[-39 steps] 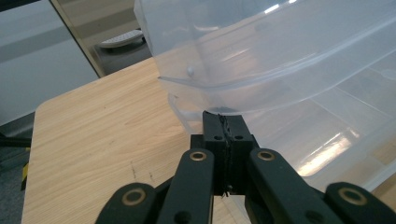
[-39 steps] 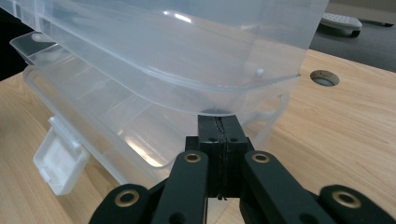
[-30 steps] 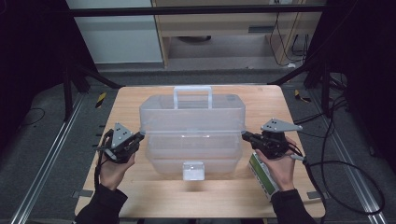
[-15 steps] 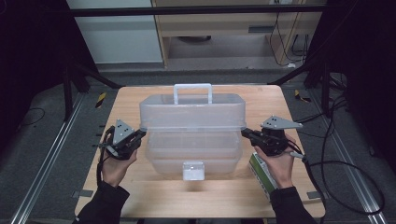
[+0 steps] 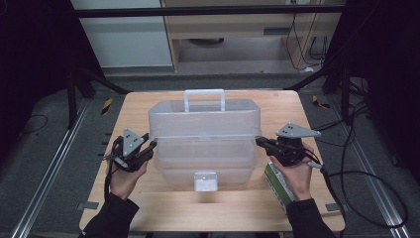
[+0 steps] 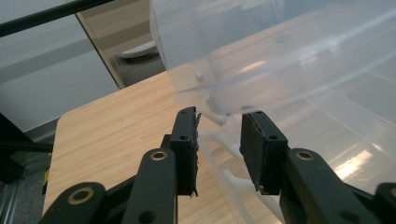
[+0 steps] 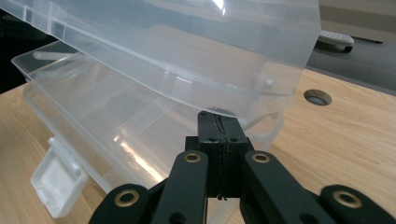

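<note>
Left tongs (image 5: pixel 150 147): jaws apart, having just been opening; a thin clear bar at the box's left end lies between them, and the pads do not press on it in the left gripper view (image 6: pixel 219 133).
Right tongs (image 5: pixel 261 142): jaws pressed together, tips against the right end of the box just under the lid's edge; in the right gripper view (image 7: pixel 217 122) nothing can be seen between the pads.
Hands: the left hand (image 5: pixel 122 177) and the right hand (image 5: pixel 296 174) each grip their tool from below, one at either end of the box.
Box (image 5: pixel 205 136): clear plastic, in the middle of the bench, long side toward the person. The lid (image 7: pixel 187 51) is raised off the base at the front, a gap showing under it. White handle (image 5: pixel 204 98) on top at the back; white latch (image 5: pixel 205 181) hanging loose at the front.
Inside: the base has moulded dividers; no contents can be made out through the plastic.
Bench (image 5: pixel 198 210): pale wood, with a round cable hole (image 7: pixel 317 97) behind the box's right end.
Nearby: a green-and-white packet (image 5: pixel 277 182) lies on the bench under the right hand, near the box's right front corner.
</note>
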The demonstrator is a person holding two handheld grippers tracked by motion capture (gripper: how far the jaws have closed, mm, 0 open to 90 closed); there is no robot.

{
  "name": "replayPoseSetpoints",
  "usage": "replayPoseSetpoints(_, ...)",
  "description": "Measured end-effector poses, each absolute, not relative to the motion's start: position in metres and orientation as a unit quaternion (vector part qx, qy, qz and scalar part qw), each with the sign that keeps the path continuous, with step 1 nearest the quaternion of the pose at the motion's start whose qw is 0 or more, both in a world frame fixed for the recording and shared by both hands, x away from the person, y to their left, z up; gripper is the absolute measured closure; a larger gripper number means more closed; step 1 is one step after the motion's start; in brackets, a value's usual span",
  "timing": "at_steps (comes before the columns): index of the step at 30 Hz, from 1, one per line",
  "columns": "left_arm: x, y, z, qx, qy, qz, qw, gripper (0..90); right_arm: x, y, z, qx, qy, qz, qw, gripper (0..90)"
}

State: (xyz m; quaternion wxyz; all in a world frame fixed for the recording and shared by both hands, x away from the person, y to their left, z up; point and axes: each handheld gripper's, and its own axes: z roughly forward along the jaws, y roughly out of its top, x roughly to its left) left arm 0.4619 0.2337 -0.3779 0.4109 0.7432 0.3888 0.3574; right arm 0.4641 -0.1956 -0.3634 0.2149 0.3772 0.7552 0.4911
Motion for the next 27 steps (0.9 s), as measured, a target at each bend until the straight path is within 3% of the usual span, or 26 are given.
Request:
replayPoseSetpoints(18,0.464,0.231,-0.372,0.734,0.377,0.375,0.422,68.4,0.464,-0.195,-0.364,0.376,0.756,0.492,0.214,89.1)
replayPoseSetpoints(27,0.464,0.231,-0.372,0.733,0.380,0.378,0.418,69.4,0.466,-0.197,-0.374,0.397,0.766,0.458,0.212,80.0)
